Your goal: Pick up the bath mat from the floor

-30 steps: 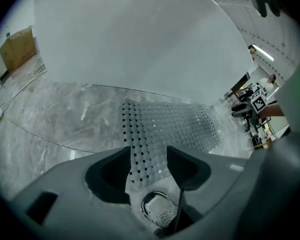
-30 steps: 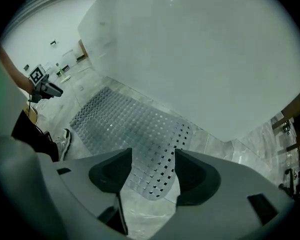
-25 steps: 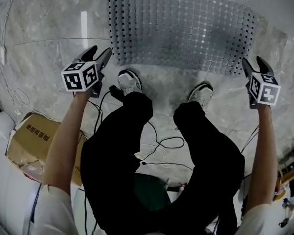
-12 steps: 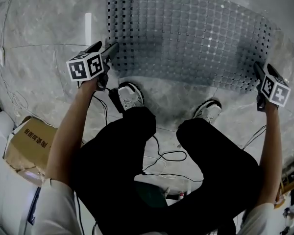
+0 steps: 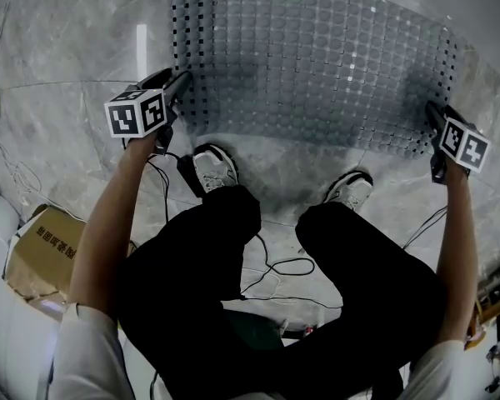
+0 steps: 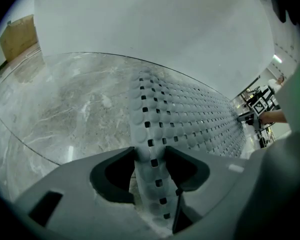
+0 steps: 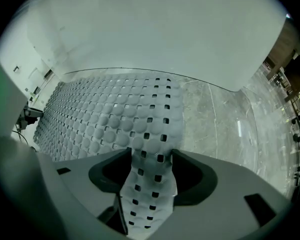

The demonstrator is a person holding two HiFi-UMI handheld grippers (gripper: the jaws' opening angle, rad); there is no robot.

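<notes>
**A:** What is shown, from the largest thing down?

**B:** Marble floor, filling the head view. On it, across the upper half of the frame, lies the bath mat, a pale sheet of round studs and square holes. Below the mat, at centre, are the person's dark trouser legs. At lower left is a cardboard box. Thin cables trail between the legs.

**A:** And the grippers?

**B:** The left gripper sits at the mat's near left corner, left of centre. The right gripper sits at the near right corner, by the right edge.

**A:** What are the jaws doing?

**B:** In the left gripper view, a narrow strip of the mat's edge stands between the jaws. They are closing, and both pads already bear on the strip. In the right gripper view, a wider strip of mat lies in the gap. Those jaws are opening and stand wide, and I judge there is no firm pinch there yet.

**A:** How far along is the task, then?

**B:** Early. Both corners are reached and the left one is taken. The rest of the mat appears to lie flat on the floor. What is left is a secure hold on the right corner and the lift itself.
</notes>
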